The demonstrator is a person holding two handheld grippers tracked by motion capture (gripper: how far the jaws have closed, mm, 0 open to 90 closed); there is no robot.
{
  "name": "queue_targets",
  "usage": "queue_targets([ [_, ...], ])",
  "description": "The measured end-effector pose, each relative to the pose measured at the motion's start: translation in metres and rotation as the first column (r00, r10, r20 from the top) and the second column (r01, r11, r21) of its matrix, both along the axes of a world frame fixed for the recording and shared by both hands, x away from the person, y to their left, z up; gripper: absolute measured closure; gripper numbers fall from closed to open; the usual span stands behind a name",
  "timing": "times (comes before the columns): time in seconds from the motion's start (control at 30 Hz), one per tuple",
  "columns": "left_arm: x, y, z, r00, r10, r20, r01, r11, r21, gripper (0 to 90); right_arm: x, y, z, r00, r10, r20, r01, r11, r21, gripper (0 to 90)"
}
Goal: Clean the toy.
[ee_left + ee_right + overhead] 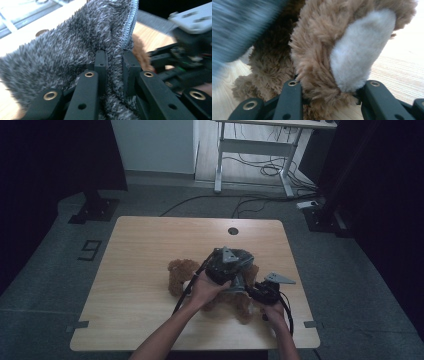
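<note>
No brand, label or writing can be read on the toy or the cloth. The brown teddy bear [186, 276] lies on the wooden tabletop [145, 250], its long axis running left to right. The left gripper [114, 65] has its fingers pinched narrow on grey fleece cloth [65, 42] above the bear. The right gripper [329, 87] clasps the bear's white-soled paw [357, 55].

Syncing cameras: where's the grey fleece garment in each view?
High view: grey fleece garment mid-table, over the brown teddy bear.
Left gripper view: fills left and centre, pinched in the left gripper.
Right gripper view: blurred, top-left corner.
Shared landmark: the bear's brown fur.
</note>
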State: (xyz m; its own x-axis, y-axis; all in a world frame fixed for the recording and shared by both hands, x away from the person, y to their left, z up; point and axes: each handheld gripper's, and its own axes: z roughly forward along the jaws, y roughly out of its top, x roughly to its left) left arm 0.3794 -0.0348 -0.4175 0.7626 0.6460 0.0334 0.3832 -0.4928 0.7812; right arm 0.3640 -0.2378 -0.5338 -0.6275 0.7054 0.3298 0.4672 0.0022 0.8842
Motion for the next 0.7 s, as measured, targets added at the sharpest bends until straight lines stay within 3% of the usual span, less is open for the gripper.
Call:
queue_targets([
  [0.13, 0.016, -0.005, -0.018, 0.9973, 0.027, -0.068, -0.024, 0.9986, 0.046, 76.7, -0.001, 0.001, 0.000, 0.9998, 0.000, 0.020, 0.000, 1.000, -0.014, 64.5],
  [0.3, 0.023, 0.010, -0.022, 0.9913, 0.042, -0.125, -0.040, 0.9991, 0.017, 77.0, -0.001, 0.002, 0.000, 0.9995, 0.006, 0.030, -0.005, 1.000, -0.029, 64.5],
  [0.4, 0.023, 0.019, -0.019, 0.9920, 0.064, -0.109, -0.060, 0.9973, 0.042, 77.1, -0.002, 0.003, 0.001, 0.9994, 0.007, 0.033, -0.006, 0.999, -0.044, 64.6],
  [0.47, 0.022, 0.027, -0.016, 0.9925, 0.098, -0.073, -0.093, 0.9931, 0.071, 77.0, -0.002, 0.003, 0.001, 0.9995, 0.009, 0.032, -0.008, 0.999, -0.050, 64.6],
  [0.57, 0.024, 0.048, -0.014, 0.9864, 0.160, -0.035, -0.155, 0.9805, 0.121, 76.9, -0.002, 0.001, 0.001, 0.9995, 0.013, 0.030, -0.011, 0.998, -0.054, 64.6],
  [0.7, 0.021, 0.082, -0.014, 0.9792, 0.202, -0.013, -0.199, 0.9711, 0.132, 77.0, -0.001, 0.001, 0.000, 0.9995, 0.017, 0.028, -0.015, 0.998, -0.056, 64.6],
])
